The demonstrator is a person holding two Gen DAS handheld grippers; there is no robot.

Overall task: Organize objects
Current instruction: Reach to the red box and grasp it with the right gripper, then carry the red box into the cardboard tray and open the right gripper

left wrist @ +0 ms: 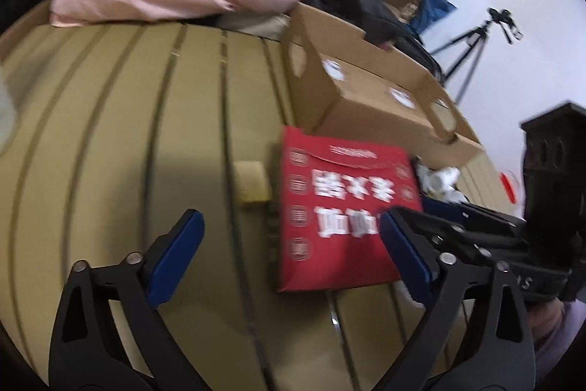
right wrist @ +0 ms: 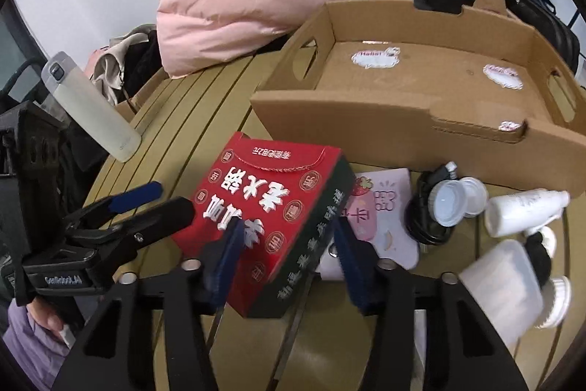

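Our right tool (right wrist: 287,257) straddles the red box's (right wrist: 271,207) near corner, pads not visibly pressing. Our left tool (left wrist: 291,257) gapes wide beside it. Behind the box, the cardboard tray (right wrist: 366,109) holds stickers only.

light: even, bright | blur: motion smear; shadow under tongs | edges: fisheye-bent, dark
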